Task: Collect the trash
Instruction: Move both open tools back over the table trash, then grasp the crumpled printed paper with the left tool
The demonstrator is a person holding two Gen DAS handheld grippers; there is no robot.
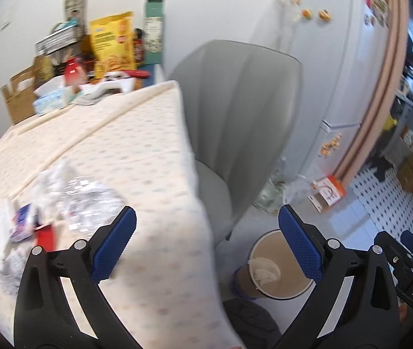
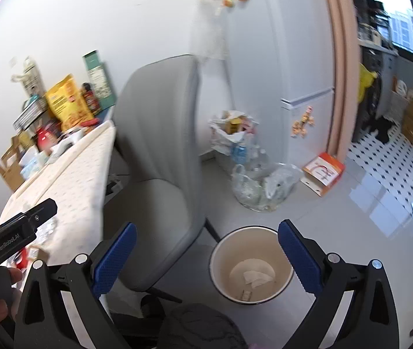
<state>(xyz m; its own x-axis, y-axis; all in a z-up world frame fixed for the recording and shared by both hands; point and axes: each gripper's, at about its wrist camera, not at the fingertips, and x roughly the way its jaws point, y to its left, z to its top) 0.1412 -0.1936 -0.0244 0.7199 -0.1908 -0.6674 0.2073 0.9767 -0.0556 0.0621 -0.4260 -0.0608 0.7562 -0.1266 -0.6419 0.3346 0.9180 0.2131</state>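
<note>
While both claws hang spread wide and empty, left gripper [image 1: 206, 250] and right gripper [image 2: 206, 261], the task looks partly done: white paper scraps already lie at the bottom of the bin [image 2: 251, 229], upright on the floor near the grey chair [image 2: 160, 151], mouth up. Left to collect: crumpled plastic wrap [image 1: 81, 195] and a red-blue wrapper [image 1: 29, 224], near-left on the table [image 1: 136, 133]. Wrap's long axis seems to run left-right; blur hides more.
</note>
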